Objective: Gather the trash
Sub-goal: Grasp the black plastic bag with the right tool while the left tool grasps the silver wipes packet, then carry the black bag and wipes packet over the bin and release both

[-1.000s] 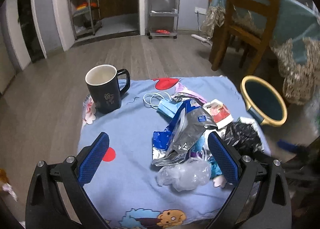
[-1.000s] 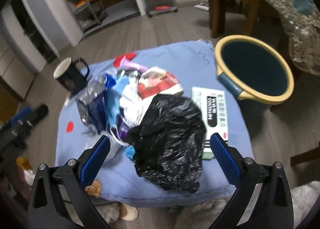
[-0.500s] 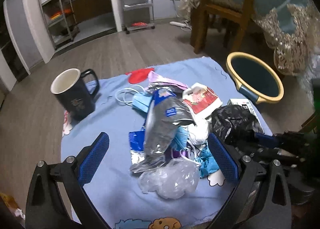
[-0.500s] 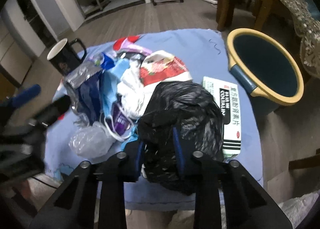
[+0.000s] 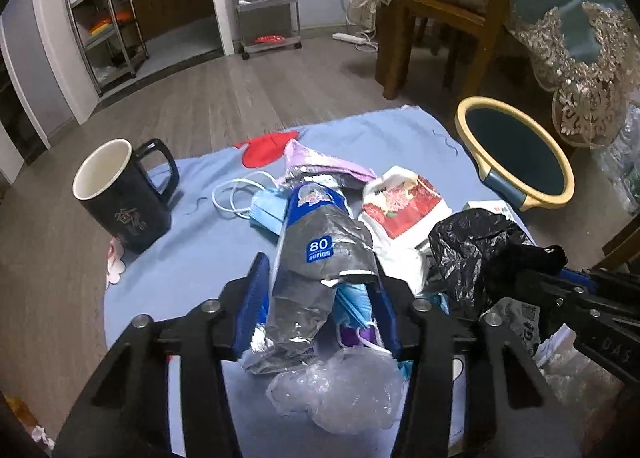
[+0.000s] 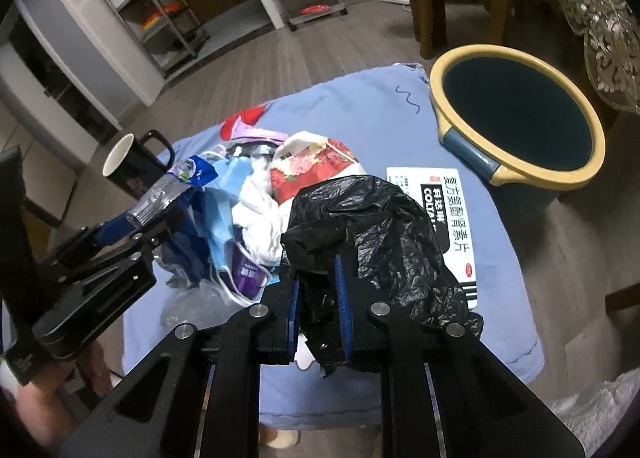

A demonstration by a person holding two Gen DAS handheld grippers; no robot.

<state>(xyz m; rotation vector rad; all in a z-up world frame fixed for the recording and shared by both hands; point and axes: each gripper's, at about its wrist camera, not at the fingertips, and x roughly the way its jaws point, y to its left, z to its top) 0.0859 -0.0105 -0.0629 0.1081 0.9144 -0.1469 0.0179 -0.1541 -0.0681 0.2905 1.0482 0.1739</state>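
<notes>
A heap of trash lies on the blue cloth (image 5: 200,250). My left gripper (image 5: 320,278) is closing, with its blue pads on either side of a silver foil bag (image 5: 320,254) with a blue top, pressing it. My right gripper (image 6: 318,274) is closing on a crumpled black plastic bag (image 6: 368,218), pinched between its pads. A dark blue bin with a yellow rim (image 6: 500,48) stands open beside the cloth at the right.
A dark mug (image 5: 120,202) stands at the cloth's left. The heap also holds blue face masks (image 5: 266,214), a white bag with red flowers (image 5: 400,206) and clear plastic (image 5: 340,390). A white medicine box (image 6: 452,218) lies by the bin. A wooden chair (image 5: 440,10) stands behind.
Both grippers have gone from wide open to closed. The right one closed on the black bag first, then the left came down and forward and closed on the silver bag.
</notes>
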